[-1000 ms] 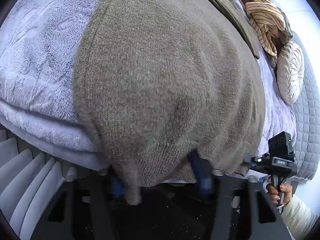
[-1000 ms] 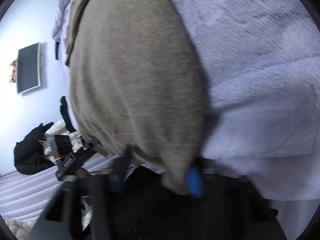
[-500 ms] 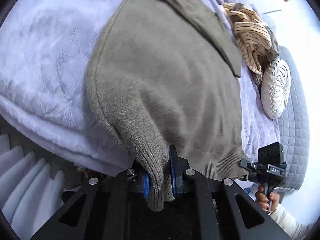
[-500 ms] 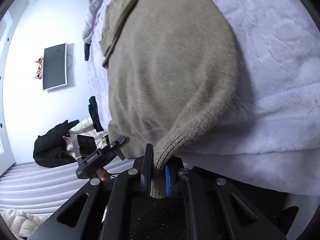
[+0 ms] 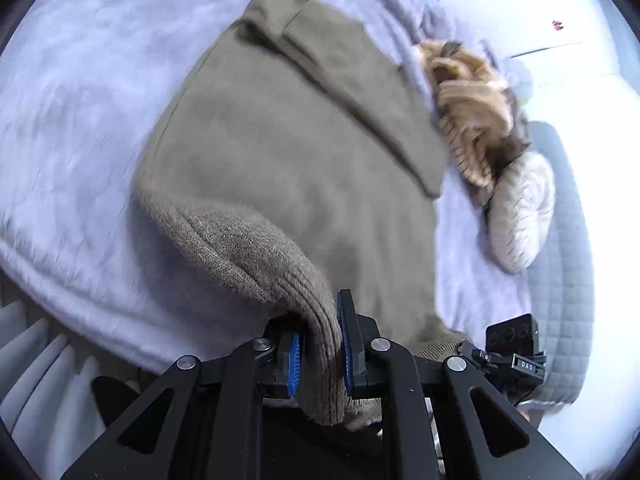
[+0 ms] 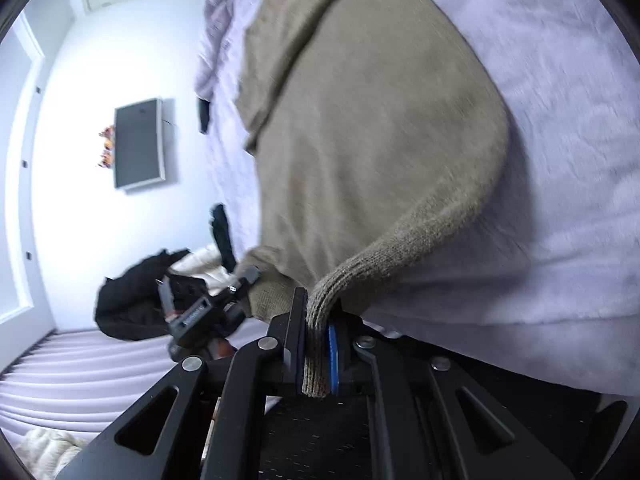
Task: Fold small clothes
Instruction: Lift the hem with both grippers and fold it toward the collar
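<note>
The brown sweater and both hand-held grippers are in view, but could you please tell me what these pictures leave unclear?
- Left wrist view: the brown sweater hem between the left hand-held gripper pads is covered by the pads; the striped garment is motion-blurred.
- Right wrist view: the sweater's top is cut off by the frame edge; the right hand-held gripper hides the gripped hem; the dark pile on the floor is too small to identify.

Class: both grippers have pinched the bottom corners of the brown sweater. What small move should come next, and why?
Probably lift both corners and carry the hem toward the collar: the left gripper and right gripper each clamp a hem corner of the sweater, which lies flat on the blanket.
</note>
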A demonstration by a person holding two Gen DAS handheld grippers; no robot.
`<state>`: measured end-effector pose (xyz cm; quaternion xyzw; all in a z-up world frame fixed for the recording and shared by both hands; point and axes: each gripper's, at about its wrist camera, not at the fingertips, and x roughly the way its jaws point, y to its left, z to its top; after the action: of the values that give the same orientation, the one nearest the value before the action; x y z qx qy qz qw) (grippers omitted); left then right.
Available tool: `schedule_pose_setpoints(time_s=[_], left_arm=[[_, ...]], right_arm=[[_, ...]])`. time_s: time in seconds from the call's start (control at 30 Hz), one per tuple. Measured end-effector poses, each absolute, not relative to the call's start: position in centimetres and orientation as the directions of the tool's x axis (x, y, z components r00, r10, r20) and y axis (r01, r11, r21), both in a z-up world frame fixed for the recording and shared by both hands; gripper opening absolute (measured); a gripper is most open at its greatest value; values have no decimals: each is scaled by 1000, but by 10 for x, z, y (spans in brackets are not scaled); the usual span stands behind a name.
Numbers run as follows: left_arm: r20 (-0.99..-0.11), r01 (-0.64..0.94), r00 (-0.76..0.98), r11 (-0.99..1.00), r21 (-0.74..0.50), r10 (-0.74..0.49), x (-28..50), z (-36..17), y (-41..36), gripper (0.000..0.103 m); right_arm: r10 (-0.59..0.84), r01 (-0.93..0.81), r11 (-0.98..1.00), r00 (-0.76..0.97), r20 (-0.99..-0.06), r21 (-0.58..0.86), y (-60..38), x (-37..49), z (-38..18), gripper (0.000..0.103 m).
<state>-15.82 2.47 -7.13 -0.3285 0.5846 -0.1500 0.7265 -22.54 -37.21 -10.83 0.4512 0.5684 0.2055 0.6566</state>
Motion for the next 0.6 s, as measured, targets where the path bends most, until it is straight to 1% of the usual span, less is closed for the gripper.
schedule_pose_setpoints(time_s=[0.13, 0.3, 0.43, 0.6], left_arm=[[-725, -126, 304, 728, -674, -619, -125, -55, 20, 17], [-673, -82, 329, 690, -720, -663, -70, -47, 18, 17], [-658, -64, 335, 680, -730, -674, -20, -43, 25, 17], [-646, -22, 362, 687, -726, -672, 48, -32, 39, 17]], right_arm=[[791, 188, 476, 336, -511, 859, -375, -201, -81, 10], [780, 125, 475, 398, -482, 871, -374, -153, -50, 10], [754, 96, 482, 461, -468, 871, -377, -107, -27, 10], [703, 78, 541, 504, -501, 837, -379, -42, -5, 9]])
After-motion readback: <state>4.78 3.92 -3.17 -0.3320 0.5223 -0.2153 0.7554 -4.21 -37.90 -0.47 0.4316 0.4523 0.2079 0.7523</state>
